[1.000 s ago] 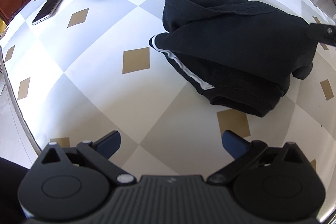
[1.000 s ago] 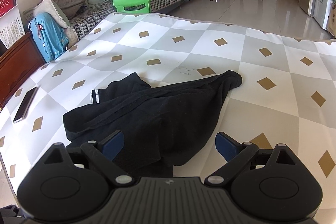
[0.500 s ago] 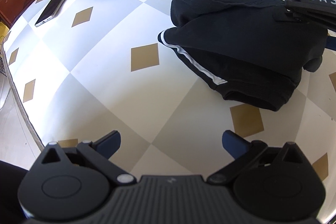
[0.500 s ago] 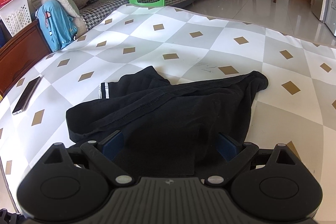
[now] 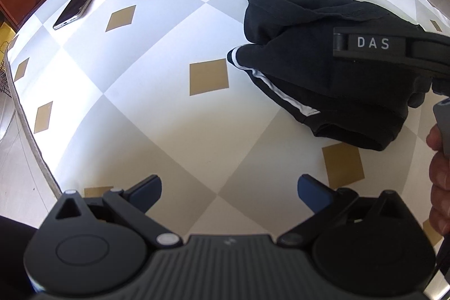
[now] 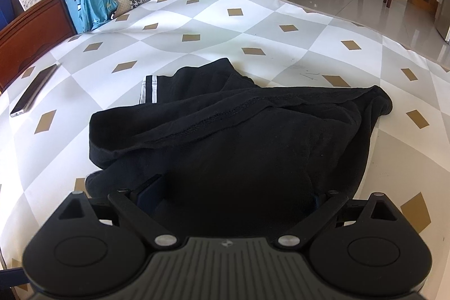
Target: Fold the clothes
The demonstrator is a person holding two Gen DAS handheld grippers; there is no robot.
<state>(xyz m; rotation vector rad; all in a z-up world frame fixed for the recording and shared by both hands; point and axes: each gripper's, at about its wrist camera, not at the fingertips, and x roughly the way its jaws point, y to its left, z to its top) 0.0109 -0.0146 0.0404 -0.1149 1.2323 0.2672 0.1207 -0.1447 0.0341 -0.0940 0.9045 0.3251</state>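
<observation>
Within 1 second the right gripper point(image 6: 229, 197) has advanced onto the rumpled black garment point(image 6: 239, 136) — jaws spread, straddling cloth, nothing pinched — while the left gripper point(image 5: 229, 188) hangs wide, empty.

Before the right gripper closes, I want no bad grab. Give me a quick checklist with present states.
1. Right gripper jaws open around the garment: ok.
2. Cloth between the jaws: ok.
3. How many layers lie there: cannot tell.
4. Left gripper open, clear of the garment: ok.
5. Phone apart from the garment: ok.
6. Garment laid flat: not ok, bunched.
</observation>
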